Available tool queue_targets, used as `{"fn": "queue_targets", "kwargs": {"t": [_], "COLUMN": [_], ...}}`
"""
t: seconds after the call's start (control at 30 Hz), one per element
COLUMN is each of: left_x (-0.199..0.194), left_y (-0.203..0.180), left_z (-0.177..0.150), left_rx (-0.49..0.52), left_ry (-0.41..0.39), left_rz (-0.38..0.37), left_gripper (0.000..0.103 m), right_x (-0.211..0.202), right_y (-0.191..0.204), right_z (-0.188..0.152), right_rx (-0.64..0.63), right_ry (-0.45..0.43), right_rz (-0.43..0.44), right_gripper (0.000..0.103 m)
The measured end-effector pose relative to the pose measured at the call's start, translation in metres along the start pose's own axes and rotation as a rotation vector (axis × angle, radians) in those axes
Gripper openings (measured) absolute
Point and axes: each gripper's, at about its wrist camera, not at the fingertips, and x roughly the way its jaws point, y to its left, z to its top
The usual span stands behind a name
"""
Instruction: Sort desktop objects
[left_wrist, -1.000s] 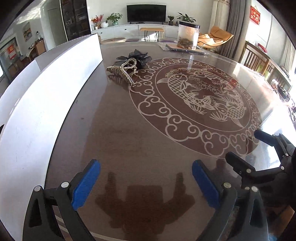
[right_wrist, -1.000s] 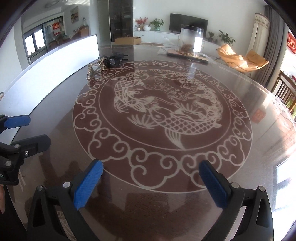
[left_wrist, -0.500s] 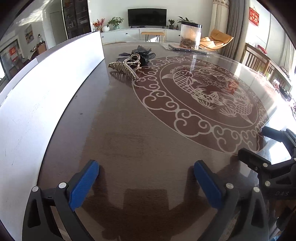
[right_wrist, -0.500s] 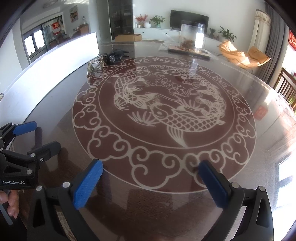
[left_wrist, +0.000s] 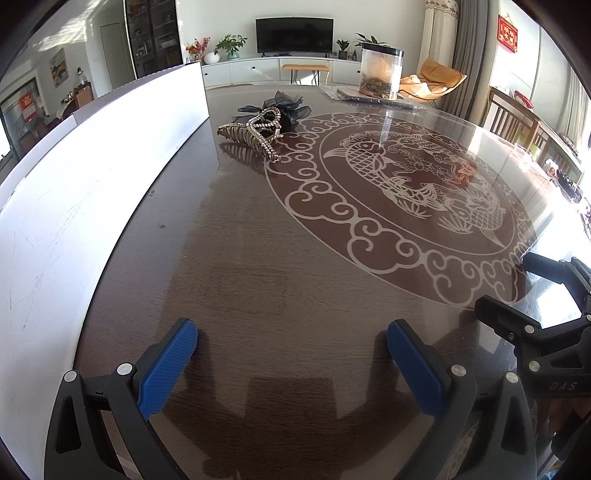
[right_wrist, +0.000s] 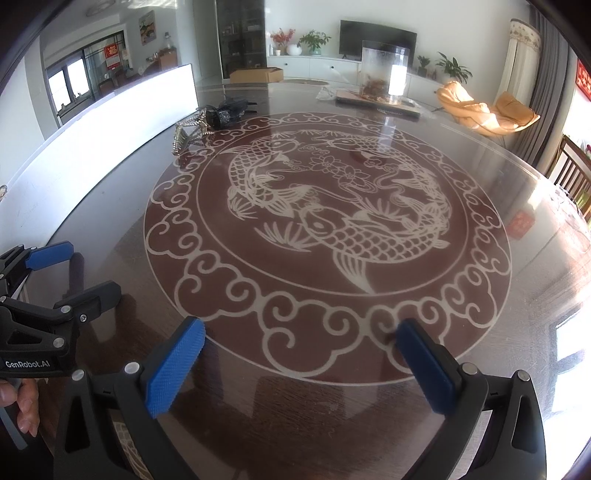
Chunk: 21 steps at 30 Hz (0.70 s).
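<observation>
A jewelled gold hair claw (left_wrist: 255, 134) lies on the dark table at the far left, touching a black gauze hair bow (left_wrist: 286, 107) just behind it. Both also show in the right wrist view, the claw (right_wrist: 188, 133) and the bow (right_wrist: 231, 110). My left gripper (left_wrist: 291, 363) is open and empty, low over the near table, far from them. My right gripper (right_wrist: 301, 363) is open and empty over the near rim of the fish pattern. Each gripper shows at the edge of the other's view, the right (left_wrist: 517, 284) and the left (right_wrist: 77, 271).
A white board (left_wrist: 92, 177) stands along the table's left edge. A clear jar (left_wrist: 380, 72) stands on a flat tray (right_wrist: 376, 101) at the far side. The brown table (left_wrist: 258, 258) has a large fish inlay (right_wrist: 328, 218). Chairs (left_wrist: 517, 122) stand to the right.
Both grippers have moved forward a little over the table towards the hair claw and bow, which look larger in the left wrist view. Both stay open.
</observation>
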Motion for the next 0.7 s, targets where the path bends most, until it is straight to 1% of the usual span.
{"fn": "queue_targets", "kwargs": {"t": [0.7], "left_x": [-0.0001], "left_y": [-0.0002], "left_z": [-0.0008], "left_rx": [0.000], "left_ry": [-0.001], "left_rz": [0.001], "left_gripper": [0.103], "right_x": [0.0001], "right_y": [0.0003], "right_z": [0.0001], "right_rx": [0.000], "right_ry": [0.000], "right_rz": [0.000], "right_gripper": [0.103]}}
